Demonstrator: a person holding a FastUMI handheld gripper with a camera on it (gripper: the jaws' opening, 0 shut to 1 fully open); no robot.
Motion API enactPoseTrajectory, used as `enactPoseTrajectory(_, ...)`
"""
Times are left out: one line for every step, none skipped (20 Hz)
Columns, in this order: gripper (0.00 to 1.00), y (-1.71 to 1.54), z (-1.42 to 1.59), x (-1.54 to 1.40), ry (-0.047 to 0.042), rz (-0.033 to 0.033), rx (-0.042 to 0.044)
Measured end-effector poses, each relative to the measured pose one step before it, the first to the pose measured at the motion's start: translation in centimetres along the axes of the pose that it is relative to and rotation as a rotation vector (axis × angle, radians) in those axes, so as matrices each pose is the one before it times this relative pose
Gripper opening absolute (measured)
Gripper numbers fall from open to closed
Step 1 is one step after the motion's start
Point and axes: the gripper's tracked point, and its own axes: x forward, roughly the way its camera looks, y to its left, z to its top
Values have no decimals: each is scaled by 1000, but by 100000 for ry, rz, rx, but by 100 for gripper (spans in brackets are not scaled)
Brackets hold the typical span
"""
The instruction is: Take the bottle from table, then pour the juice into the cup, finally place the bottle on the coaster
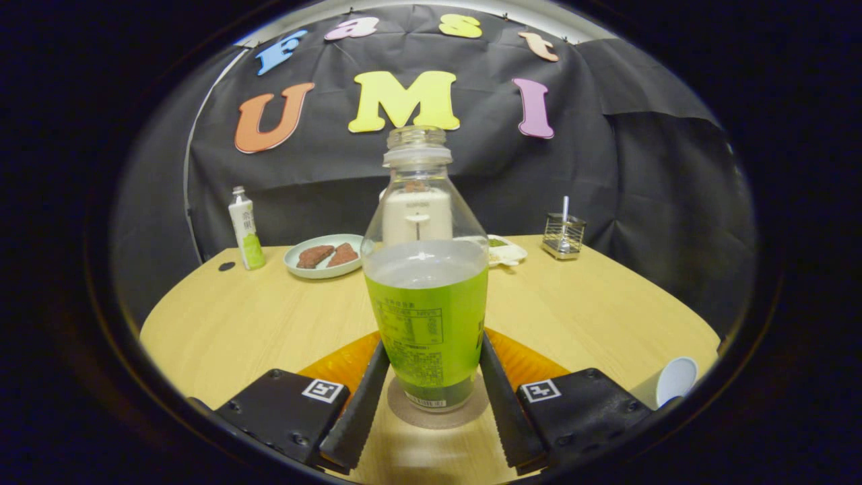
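A clear, uncapped bottle (425, 283) with a green label stands upright between my fingers, part full of pale juice. Its base rests on a round flat coaster (471, 412) on the wooden table (256, 323). My gripper (434, 343) is shut on the bottle, with both fingers (363, 404) lying flush against the label's lower sides. An orange mat (340, 367) shows under and behind the fingers on both sides. A white cup (675, 380) sits to the right of my right finger near the table's edge, its open mouth turned toward me.
Beyond the bottle, a pale plate (296, 268) holds two brown pieces. A small white and green bottle (244, 232) stands at the far left. At the far right is a wire holder (564, 236), with a white dish (508, 254) beside it.
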Motion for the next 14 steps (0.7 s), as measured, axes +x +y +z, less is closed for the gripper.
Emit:
enactPoseTrajectory(81,55,-91,12,436,45,-85)
enactPoseTrajectory(81,-51,-29,-20,370,-247,-198)
enactPoseTrajectory(81,-60,25,-102,-36,-240,99)
enactPoseTrajectory(81,-41,-1,53,-110,-207,152)
enactPoseTrajectory(82,-28,-38,-27,287,24,-47)
enactPoseTrajectory(83,-10,4,-91,92,102,96)
enactPoseTrajectory(83,-31,104,-93,-113,-37,-59)
enactPoseTrajectory(83,6,-36,-48,78,237,-62)
enactPoseTrajectory(84,14,31,-80,134,199,121)
enactPoseTrajectory(85,-233,35,84,-9,-593,-221)
enactPoseTrajectory(89,-134,-27,-141,463,-145,-490)
enactPoseTrajectory(93,160,-77,-82,204,441,-29)
enactPoseTrajectory(97,162,128,-262,-444,683,227)
enactPoseTrajectory(97,-33,279,-286,-810,420,439)
